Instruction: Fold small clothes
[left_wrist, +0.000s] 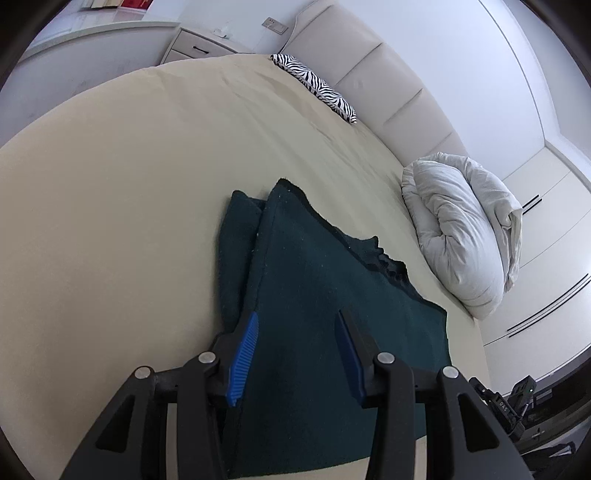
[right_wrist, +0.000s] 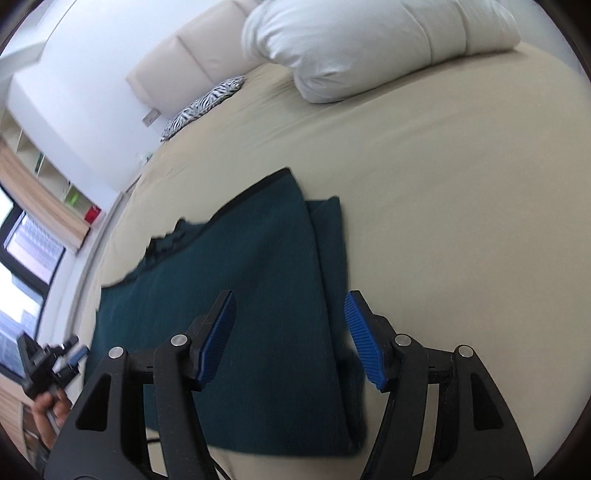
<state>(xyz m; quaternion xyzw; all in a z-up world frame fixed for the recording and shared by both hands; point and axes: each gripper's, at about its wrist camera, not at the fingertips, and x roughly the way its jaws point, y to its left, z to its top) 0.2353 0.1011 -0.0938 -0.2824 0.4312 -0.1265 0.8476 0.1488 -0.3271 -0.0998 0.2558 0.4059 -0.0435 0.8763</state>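
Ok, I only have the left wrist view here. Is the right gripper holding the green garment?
Observer: No. The right gripper is open above the dark green garment, with its pads clear of the cloth.
Operator: Which part is it over?
Observer: The edge where a narrower folded strip pokes out onto the beige sheet.
Operator: Can you see who holds my gripper?
Observer: Only a bare hand, gripping the left gripper beyond the garment's opposite edge.
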